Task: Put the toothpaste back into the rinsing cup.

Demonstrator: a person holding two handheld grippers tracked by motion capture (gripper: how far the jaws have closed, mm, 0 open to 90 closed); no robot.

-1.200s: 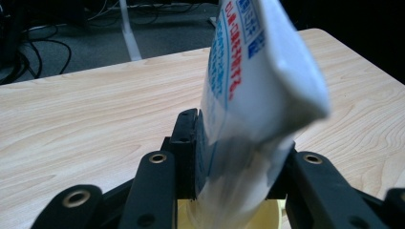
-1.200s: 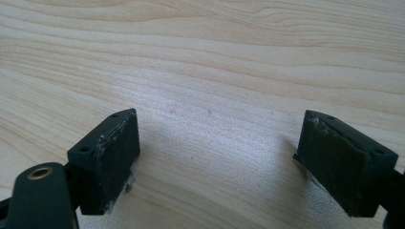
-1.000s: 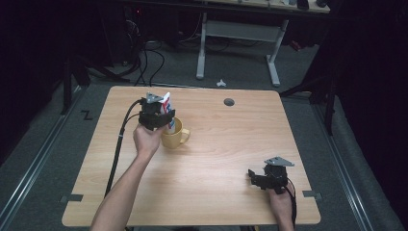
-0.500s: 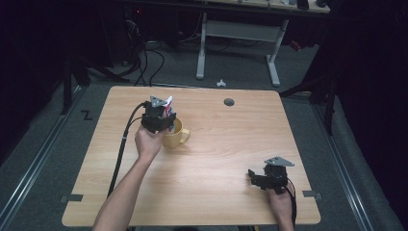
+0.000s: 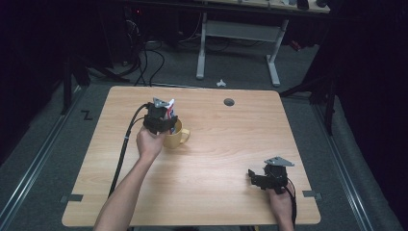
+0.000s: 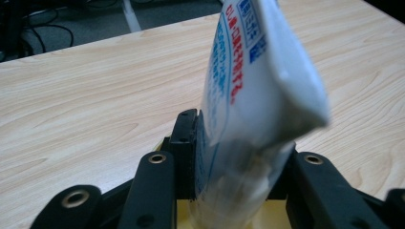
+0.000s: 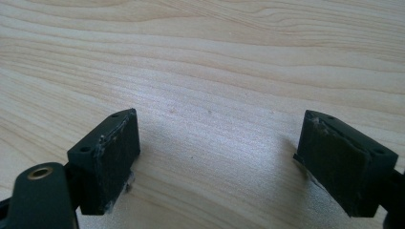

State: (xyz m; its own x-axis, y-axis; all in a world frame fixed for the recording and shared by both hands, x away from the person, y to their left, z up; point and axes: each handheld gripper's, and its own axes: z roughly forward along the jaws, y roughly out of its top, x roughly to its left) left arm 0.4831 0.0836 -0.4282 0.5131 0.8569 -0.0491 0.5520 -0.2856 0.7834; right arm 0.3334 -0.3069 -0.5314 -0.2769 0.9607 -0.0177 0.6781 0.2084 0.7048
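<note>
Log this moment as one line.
left tongs: shut on white tube | above yellow mug | right tongs: open, idle on table

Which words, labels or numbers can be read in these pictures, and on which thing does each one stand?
White tube held in the left gripper over the yellow mug: blue and red Japanese print, too blurred and tilted to quote.
Floor left of the table: a black mark like "Z".
Right gripper, mug: no text.

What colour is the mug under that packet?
Yellow. The mug shows best in the high view, beneath the white packet with blue and red print.
</note>
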